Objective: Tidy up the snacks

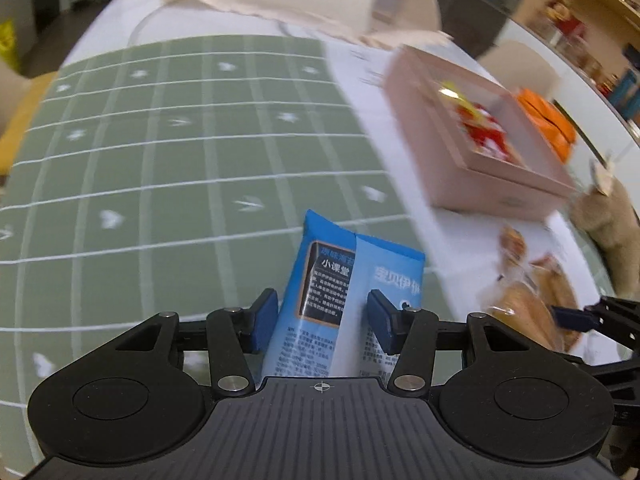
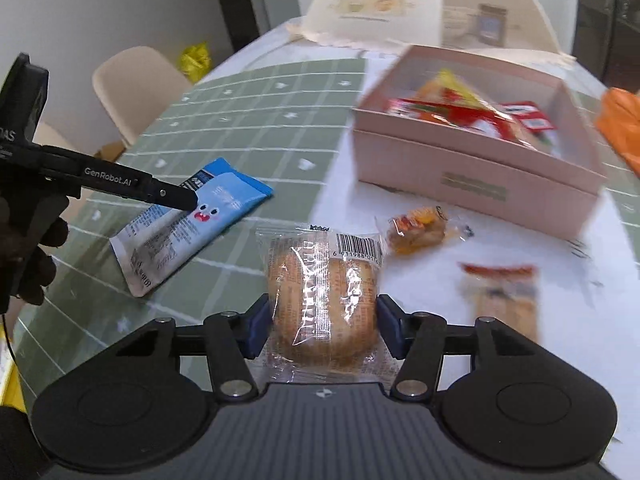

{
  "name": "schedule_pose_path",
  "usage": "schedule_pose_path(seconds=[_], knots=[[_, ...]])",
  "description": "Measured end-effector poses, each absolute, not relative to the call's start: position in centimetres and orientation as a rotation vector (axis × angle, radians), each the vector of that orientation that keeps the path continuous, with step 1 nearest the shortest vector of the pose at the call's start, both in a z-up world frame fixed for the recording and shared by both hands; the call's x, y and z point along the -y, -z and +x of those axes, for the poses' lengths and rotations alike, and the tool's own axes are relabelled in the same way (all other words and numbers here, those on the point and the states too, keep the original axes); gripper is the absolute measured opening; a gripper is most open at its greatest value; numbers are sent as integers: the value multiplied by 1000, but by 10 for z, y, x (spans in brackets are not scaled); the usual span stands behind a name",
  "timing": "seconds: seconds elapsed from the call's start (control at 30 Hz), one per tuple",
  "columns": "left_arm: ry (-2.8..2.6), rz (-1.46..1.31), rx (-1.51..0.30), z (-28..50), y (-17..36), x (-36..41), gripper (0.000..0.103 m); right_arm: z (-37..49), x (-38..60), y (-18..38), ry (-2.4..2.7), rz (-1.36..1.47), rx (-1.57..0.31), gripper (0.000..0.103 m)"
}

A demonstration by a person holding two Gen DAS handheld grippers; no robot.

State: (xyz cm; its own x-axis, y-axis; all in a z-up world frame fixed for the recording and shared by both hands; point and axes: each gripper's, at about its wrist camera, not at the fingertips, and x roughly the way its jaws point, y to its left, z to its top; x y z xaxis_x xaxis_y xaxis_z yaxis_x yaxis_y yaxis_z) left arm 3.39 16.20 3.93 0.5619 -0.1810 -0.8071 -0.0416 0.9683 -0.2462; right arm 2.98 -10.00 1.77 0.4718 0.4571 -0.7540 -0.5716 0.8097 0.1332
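Observation:
My left gripper is shut on a blue snack packet with black and white print, held low over the green grid mat. In the right wrist view that blue snack packet slants down to the mat under the left gripper's fingertip. My right gripper is shut on a round cake in a clear wrapper, one pad on each side. The cake and the right gripper's blue fingertip show at the right edge of the left wrist view. An open pink box holds red and yellow snack packs.
A small clear candy pack and a red-topped packet lie on the white tablecloth in front of the pink box. An orange bag lies right of the box, a cream printed bag behind it. A chair stands left; a brown plush toy sits right.

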Motion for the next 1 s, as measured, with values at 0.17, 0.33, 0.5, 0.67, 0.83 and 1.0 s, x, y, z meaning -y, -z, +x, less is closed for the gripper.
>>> schedule_pose_path(seconds=[0.17, 0.33, 0.5, 0.67, 0.83, 1.0], knots=[[147, -70, -908, 24, -67, -124, 53, 25, 139, -33, -587, -94, -823, 71], [234, 132, -1002, 20, -53, -86, 54, 40, 173, -40, -409, -39, -748, 77], [287, 160, -1021, 16, -38, -70, 72, 53, 194, -27, -297, 32, -787, 77], [316, 51, -999, 19, -46, -78, 77, 49, 198, -11, -278, 56, -824, 77], [175, 120, -1013, 29, -43, -92, 75, 44, 202, -5, -264, 80, -821, 78], [171, 159, -1028, 40, -37, -88, 78, 46, 203, -1, -266, 114, -830, 83]])
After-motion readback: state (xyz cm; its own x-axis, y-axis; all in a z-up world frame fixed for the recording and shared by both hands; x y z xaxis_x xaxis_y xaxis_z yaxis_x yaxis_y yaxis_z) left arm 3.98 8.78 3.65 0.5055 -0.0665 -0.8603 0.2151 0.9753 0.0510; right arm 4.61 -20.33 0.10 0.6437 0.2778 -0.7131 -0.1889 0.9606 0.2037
